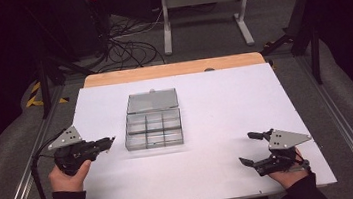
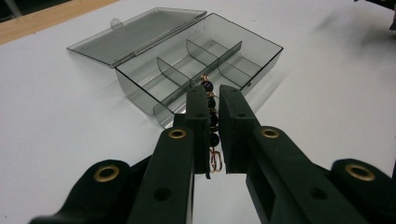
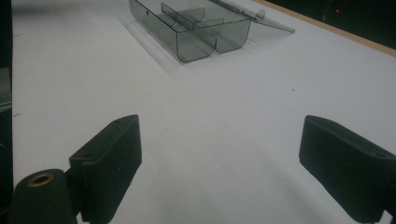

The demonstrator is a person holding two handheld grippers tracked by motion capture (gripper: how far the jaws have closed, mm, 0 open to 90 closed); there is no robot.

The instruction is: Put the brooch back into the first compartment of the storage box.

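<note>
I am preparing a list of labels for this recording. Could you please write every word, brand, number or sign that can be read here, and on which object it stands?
There is no readable text.
Clear compartment box and its open lid: no label or print.
Left gripper, shut on a beaded chain: no markings, only brass rivets.
Right gripper, jaws open: no markings.
White table: plain.

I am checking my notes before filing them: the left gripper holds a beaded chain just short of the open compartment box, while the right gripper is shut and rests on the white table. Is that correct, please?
Not quite: the right gripper is open, not shut; the right gripper view shows its jaws wide apart with nothing between them. The rest stands: the left gripper holds the beaded chain just short of the open compartment box, above the white table.
</note>
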